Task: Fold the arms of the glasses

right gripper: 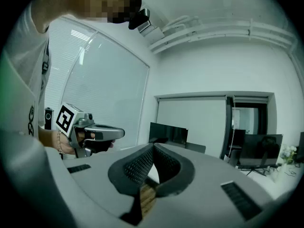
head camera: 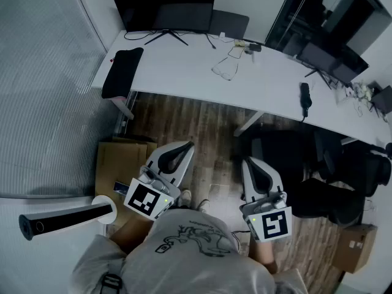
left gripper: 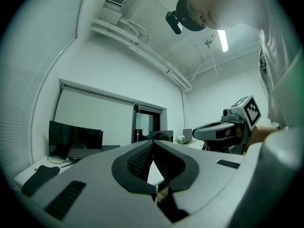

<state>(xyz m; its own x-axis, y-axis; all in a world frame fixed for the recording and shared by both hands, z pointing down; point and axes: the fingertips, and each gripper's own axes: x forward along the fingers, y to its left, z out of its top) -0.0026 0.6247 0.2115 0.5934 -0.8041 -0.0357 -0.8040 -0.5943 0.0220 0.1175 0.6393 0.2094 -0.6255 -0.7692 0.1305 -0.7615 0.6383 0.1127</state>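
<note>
Glasses (head camera: 225, 70) lay on the desk (head camera: 184, 66)
Left gripper (head camera: 187, 144) and right gripper (head camera: 248, 162), held well short, had jaws together, empty

Glasses (head camera: 225, 71): thin dark frame, clear lenses. Lie flat on white table (head camera: 184, 66), right of monitor (head camera: 165, 10), just beside cables (head camera: 236, 49). Arms look unfolded; too small to be sure.

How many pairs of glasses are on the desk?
1. The glasses lie on the white desk, right of the monitor stand; the cluttered far right end could hide others.
</note>
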